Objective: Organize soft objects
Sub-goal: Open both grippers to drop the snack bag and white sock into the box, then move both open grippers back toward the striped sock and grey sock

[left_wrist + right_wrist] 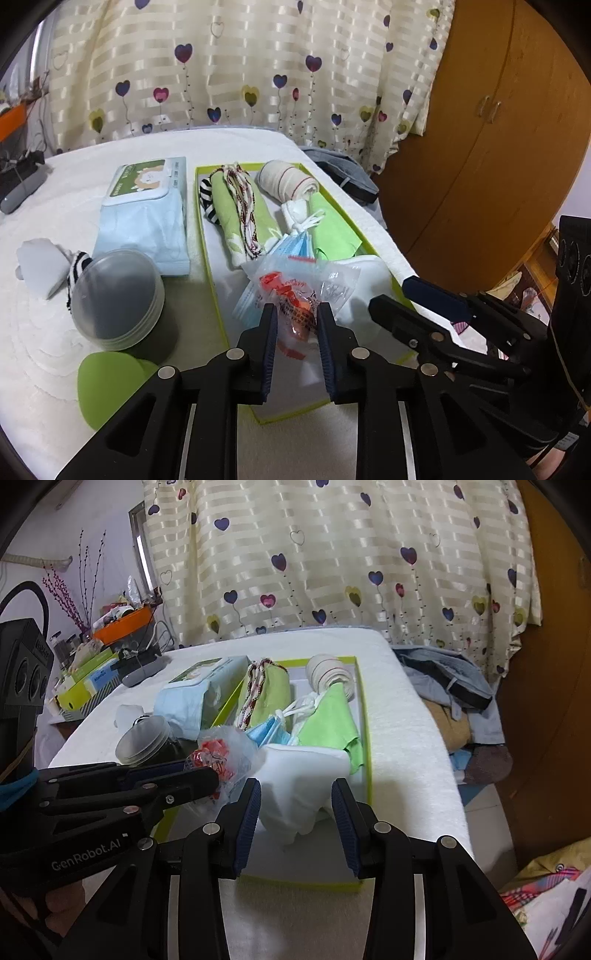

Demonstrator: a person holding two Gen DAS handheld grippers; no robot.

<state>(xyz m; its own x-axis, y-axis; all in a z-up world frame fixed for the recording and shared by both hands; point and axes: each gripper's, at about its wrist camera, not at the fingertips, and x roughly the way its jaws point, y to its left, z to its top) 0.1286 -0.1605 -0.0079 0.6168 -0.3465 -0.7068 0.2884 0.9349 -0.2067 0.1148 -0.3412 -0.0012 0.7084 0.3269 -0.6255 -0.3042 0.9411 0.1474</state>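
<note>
Mostly packed; green-rimmed box (207,236) in frame centre holds a rolled cream cloth (286,181) at its top, a green cloth with braided cord (243,210) on its left, another green cloth (328,723) on the right, blue face masks (295,247) mid-box; a clear plastic packet (295,291) with red print and a white folded cloth (299,779) sit at the lower end.

Left gripper (297,314) parted, jaws either side of the packet, pads not pressing it that I can see; right gripper (295,805) wide apart, straddling the white cloth, no contact visible; reads as both items just placed.

Still outside, left of the box: blue-and-green wipes pack (147,218), white sock (40,266) with a striped piece, lidded round tub (118,299), green disc (110,384) at lower left; judgement: those are what's left.

Writing: "GenRobot.AI" on the left gripper body in the right-wrist view; wipes pack and packet print too small to read.
</note>
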